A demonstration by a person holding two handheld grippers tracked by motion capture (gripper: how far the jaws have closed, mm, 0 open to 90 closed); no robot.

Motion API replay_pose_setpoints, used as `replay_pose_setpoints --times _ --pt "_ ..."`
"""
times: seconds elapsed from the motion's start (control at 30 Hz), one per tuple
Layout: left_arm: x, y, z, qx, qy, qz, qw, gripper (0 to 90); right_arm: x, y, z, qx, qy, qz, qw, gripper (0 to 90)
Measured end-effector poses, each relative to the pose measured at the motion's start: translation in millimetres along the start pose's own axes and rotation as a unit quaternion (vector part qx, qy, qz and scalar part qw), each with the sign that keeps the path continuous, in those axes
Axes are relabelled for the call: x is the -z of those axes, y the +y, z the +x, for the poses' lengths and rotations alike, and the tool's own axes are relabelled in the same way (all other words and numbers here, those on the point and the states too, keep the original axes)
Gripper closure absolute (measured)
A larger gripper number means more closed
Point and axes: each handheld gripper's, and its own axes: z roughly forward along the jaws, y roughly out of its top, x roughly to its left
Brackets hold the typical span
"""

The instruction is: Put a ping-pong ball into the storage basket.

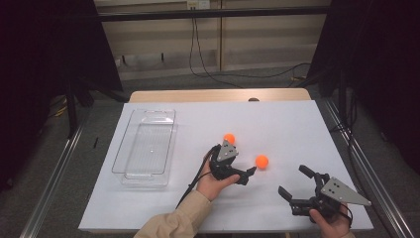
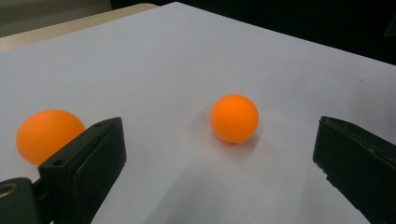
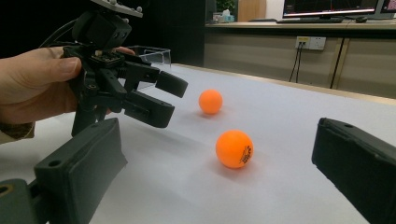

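Two orange balls lie on the white table top (image 1: 277,119). The nearer ball (image 1: 261,161) (image 2: 234,118) (image 3: 234,149) sits just ahead of my left gripper (image 1: 245,166) (image 2: 219,154) (image 3: 166,99), in line with the gap between its open jaws and untouched by them. The farther ball (image 1: 229,138) (image 2: 46,135) (image 3: 210,101) rests beyond the left gripper's grey plate, outside the jaws. My right gripper (image 1: 294,181) (image 3: 222,179) is open near the front right edge. It points toward the nearer ball from a distance and holds nothing.
A clear plastic tray (image 1: 143,148) (image 3: 150,52) with nothing in it stands on the left part of the table. A wooden strip (image 1: 218,95) borders the far edge, with cables on the floor behind. Metal rails flank both sides.
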Motion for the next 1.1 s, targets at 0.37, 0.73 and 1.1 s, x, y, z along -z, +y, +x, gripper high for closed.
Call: replay_pose_setpoints --times 0.37,0.73,1.1 --pt "-5.3 2.8 -1.5 -0.005 -0.005 0.011 0.9999 2.6 0.1 0.0 0.1 0.0 0.0 0.0 1.0 1.3" --pt "-9.7 4.7 -2.9 -0.009 -0.007 0.016 0.9998 2.6 0.0 0.0 0.2 0.0 0.001 0.001 1.0 1.4" --pt "-13.7 5.8 -3.1 -0.008 -0.013 0.019 0.9997 2.6 0.0 0.3 0.1 0.001 0.002 0.0 1.0 1.4"
